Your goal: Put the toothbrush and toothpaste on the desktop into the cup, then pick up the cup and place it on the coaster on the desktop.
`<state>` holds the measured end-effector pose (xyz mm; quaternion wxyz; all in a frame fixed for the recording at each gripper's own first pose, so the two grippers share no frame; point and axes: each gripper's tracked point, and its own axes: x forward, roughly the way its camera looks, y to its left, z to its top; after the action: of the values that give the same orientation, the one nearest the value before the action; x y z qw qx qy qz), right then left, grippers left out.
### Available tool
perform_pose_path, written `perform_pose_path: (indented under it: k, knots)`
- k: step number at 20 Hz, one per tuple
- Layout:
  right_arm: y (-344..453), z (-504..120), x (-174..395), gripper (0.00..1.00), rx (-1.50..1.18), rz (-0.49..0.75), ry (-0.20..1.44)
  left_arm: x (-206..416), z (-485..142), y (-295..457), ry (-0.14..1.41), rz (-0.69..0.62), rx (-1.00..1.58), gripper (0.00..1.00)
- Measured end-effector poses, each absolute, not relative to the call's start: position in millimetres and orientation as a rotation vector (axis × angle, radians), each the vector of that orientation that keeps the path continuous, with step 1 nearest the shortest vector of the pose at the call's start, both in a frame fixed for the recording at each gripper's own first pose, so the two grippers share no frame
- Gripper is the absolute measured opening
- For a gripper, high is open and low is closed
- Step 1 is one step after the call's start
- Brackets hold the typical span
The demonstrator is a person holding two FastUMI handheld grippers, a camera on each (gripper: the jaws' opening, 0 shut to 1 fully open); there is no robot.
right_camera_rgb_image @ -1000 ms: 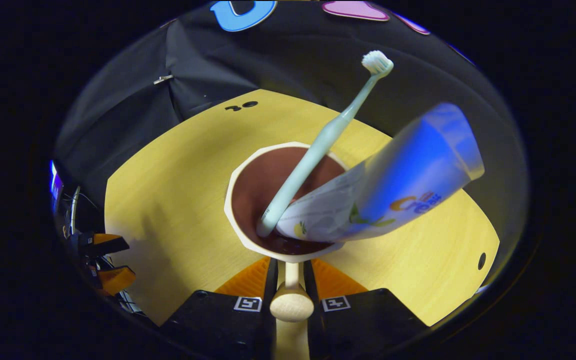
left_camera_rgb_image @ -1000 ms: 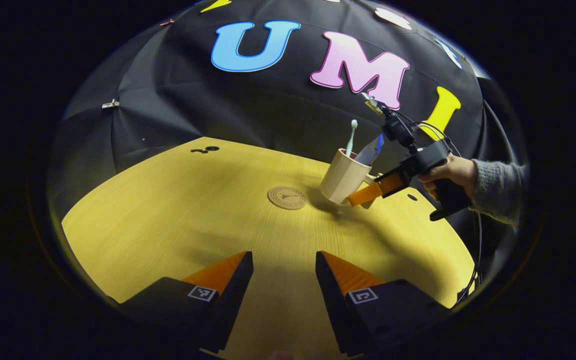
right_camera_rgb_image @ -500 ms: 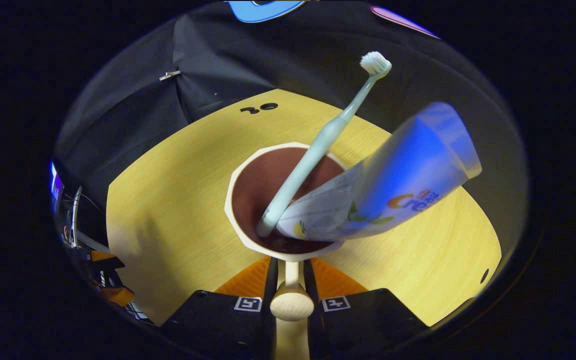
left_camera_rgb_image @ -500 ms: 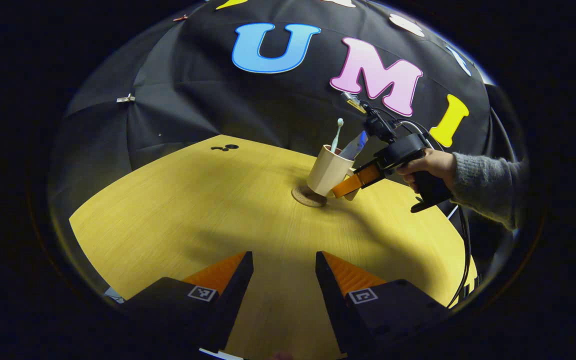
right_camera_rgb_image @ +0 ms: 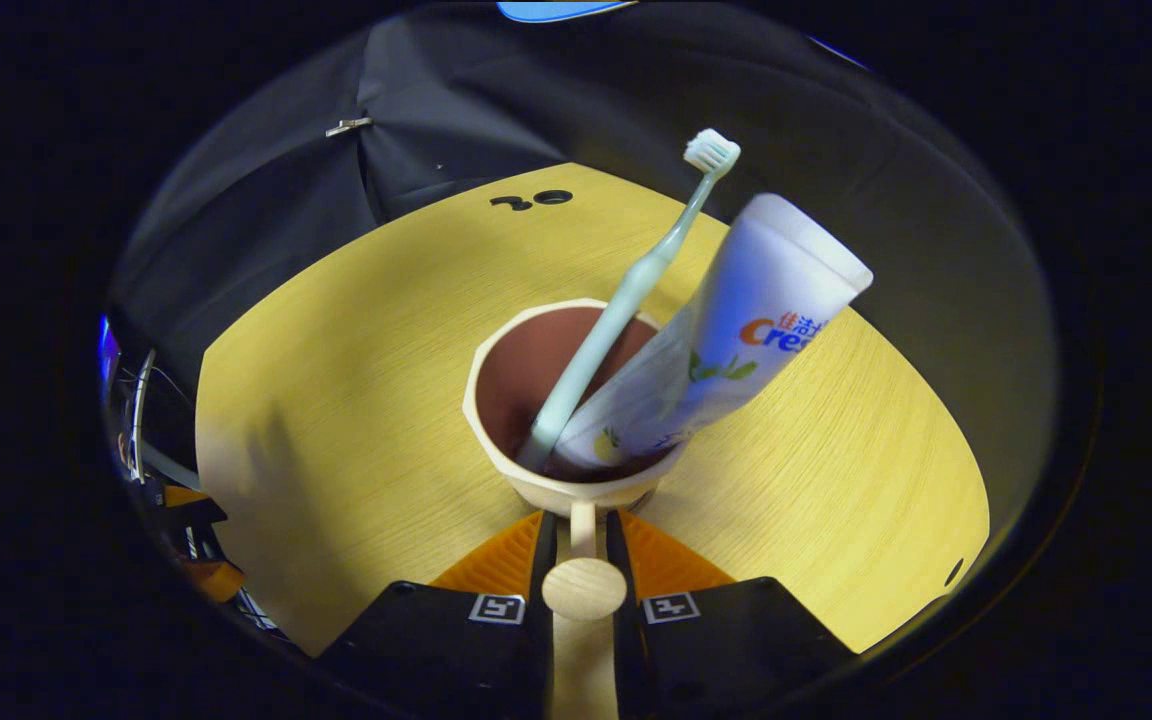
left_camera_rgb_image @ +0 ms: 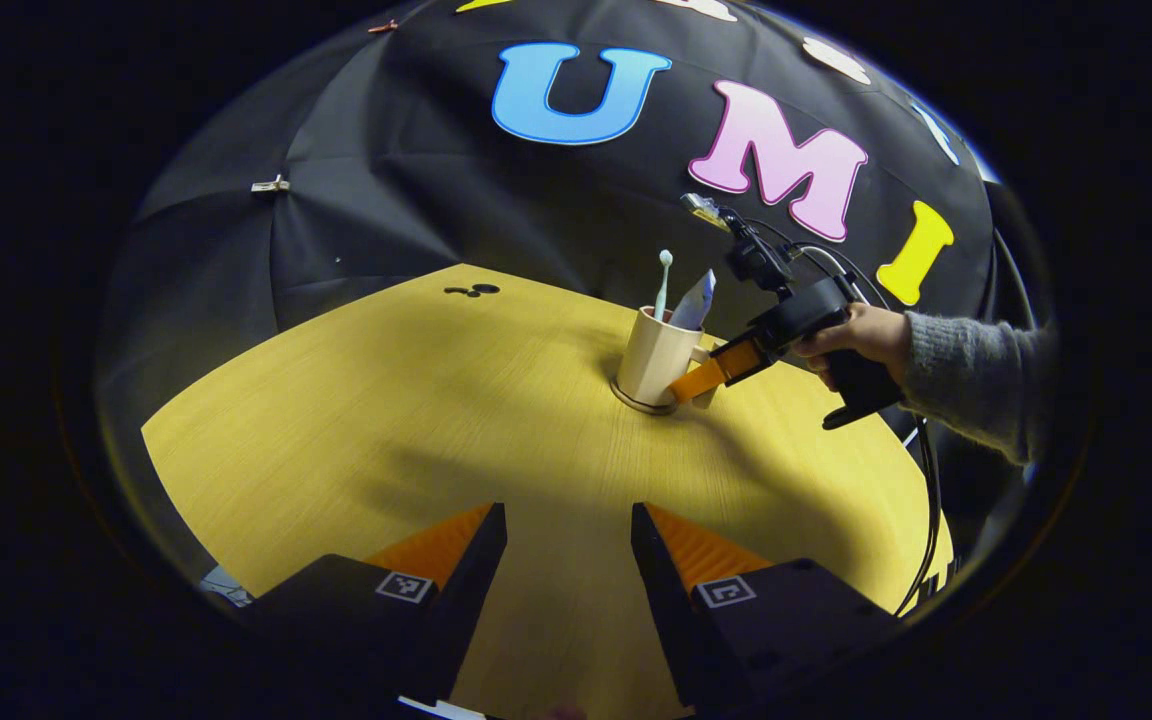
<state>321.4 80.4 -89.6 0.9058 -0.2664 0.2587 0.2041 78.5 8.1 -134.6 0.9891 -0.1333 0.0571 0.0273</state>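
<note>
cup (right_camera_rgb_image: 576, 420) handle is pinched tight by the right gripper (right_camera_rgb_image: 581, 545), with toothbrush (right_camera_rgb_image: 626, 300) and toothpaste (right_camera_rgb_image: 726, 350) stood inside just ahead, coaster (left_camera_rgb_image: 636, 402) seated underneath; left gripper (left_camera_rgb_image: 568, 540) is held spread apart, well back

Bright lit desktop (left_camera_rgb_image: 416, 420), soft shadows, dim surroundings, strong fisheye bending at edges

I note a yellow wood-grain tabletop (left_camera_rgb_image: 416, 420), black cloth wall (left_camera_rgb_image: 416, 200) behind, metal clip (left_camera_rgb_image: 269, 185) pinching its folds, uneven lighting across my view
</note>
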Motion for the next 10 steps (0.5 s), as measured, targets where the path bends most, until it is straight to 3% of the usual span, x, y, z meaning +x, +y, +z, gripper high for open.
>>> perform_pose_path:
  k: [10]
  knots:
    - [76.2, -96.5, 322.0, 0.25, -0.557, 0.416, 0.571, 85.5, -129.1, 8.6, 0.117, 0.044, -0.257, 0.81]
